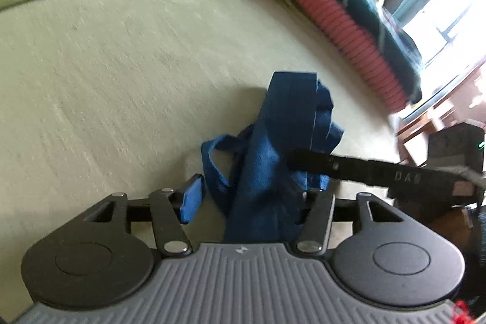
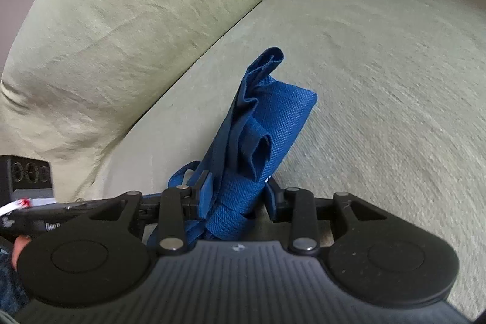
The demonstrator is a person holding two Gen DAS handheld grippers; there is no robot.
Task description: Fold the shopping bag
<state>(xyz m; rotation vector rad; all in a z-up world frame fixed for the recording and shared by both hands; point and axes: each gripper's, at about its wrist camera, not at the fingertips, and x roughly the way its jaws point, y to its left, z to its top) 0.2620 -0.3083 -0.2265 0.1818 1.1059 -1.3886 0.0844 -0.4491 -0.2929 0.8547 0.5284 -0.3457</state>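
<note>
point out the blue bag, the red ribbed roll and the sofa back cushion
blue bag (image 2: 273, 117), right wrist view, woven top panel
red ribbed roll (image 1: 334, 29), left wrist view, mid-length
sofa back cushion (image 2: 145, 20), right wrist view, front face

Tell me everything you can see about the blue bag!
The blue shopping bag looks like woven fabric with a fine grid texture. It is bunched into a long, narrow, creased bundle, with a strap loop hanging out on one side. It lies over the pale green sofa seat. The right gripper has its fingers pressed against the bundle on both sides; the left gripper stands wider, the bag passing between its fingers.
</note>
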